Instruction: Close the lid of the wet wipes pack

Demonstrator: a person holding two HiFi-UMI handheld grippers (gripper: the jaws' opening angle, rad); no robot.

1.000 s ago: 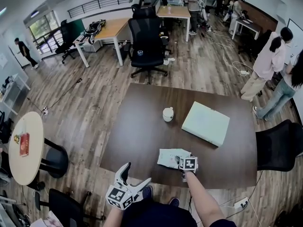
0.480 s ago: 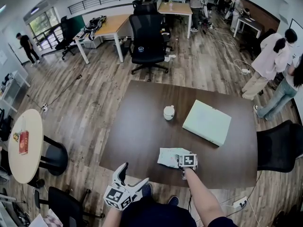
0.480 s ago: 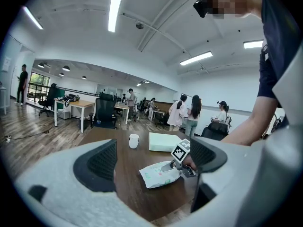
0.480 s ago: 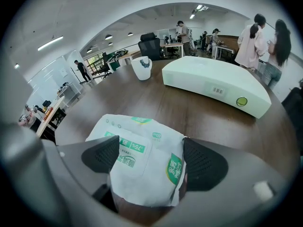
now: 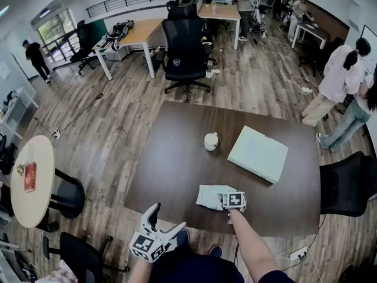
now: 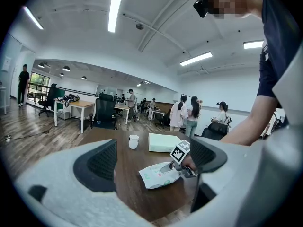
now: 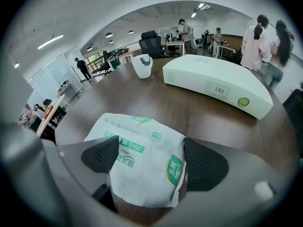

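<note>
Your right gripper's jaws stood apart astride the wet wipes pack, which lay at the near edge of the table. Its lid looked almost flat, so the step likely called for a light, square press. Your left gripper hung near-left, off the table, jaws apart and empty.

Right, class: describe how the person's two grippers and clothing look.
The left gripper and right gripper are pale grey plastic, their jaws lined with dark ribbed pads. Each carries a white cube with black square markers. The top is dark navy, short-sleeved.
</note>
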